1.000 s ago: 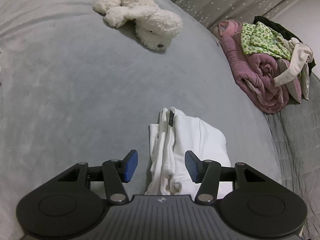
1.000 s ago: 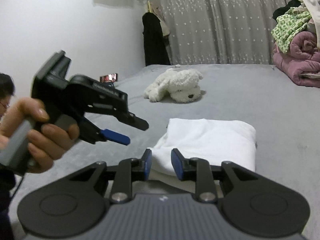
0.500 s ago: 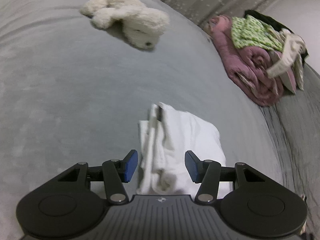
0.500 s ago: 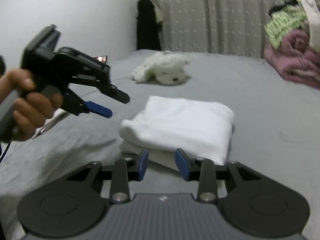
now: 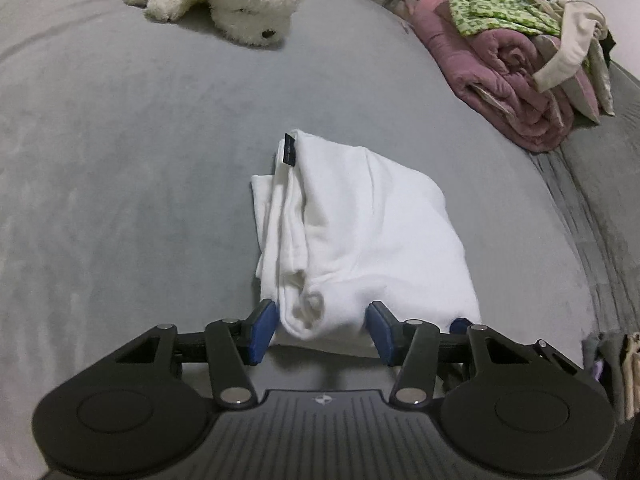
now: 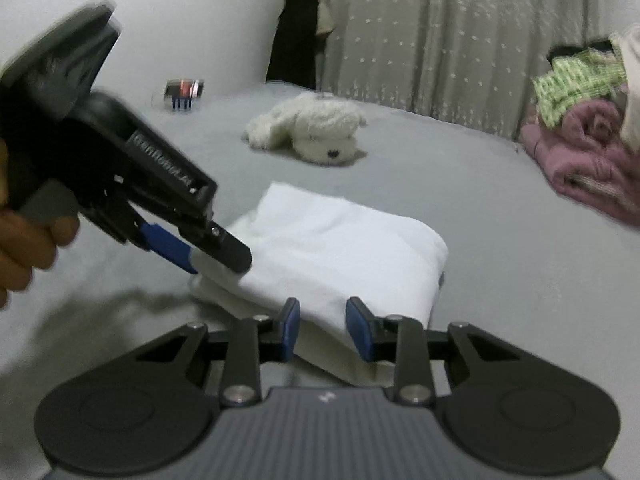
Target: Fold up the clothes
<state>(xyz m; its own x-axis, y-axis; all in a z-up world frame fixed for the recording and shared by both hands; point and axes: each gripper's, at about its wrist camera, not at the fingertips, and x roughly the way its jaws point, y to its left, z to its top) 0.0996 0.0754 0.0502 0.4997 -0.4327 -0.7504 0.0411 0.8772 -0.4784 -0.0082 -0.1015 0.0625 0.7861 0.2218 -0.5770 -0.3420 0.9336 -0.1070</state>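
A folded white garment (image 5: 360, 232) with a dark label (image 5: 289, 151) lies on the grey bed (image 5: 120, 184). My left gripper (image 5: 322, 330) is open, and the garment's near rolled corner sits between its blue pads. In the right wrist view the same white garment (image 6: 340, 240) lies in front of my right gripper (image 6: 325, 328), which is open with the garment's near folded edge at its fingertips. The left gripper (image 6: 218, 266), held by a hand (image 6: 24, 248), comes in from the left, its fingers touching the garment's left corner.
A white plush toy (image 5: 232, 4) lies farther back on the bed. A pile of clothes on a rolled pink blanket (image 5: 516, 72) sits at the right. Curtains (image 6: 440, 32) and a dark hanging garment (image 6: 296, 36) stand beyond the bed.
Both grippers have moved down and in towards the white garment. The left gripper's fingers now straddle its corner, where before they hung apart from it. The right gripper's fingers have spread slightly.
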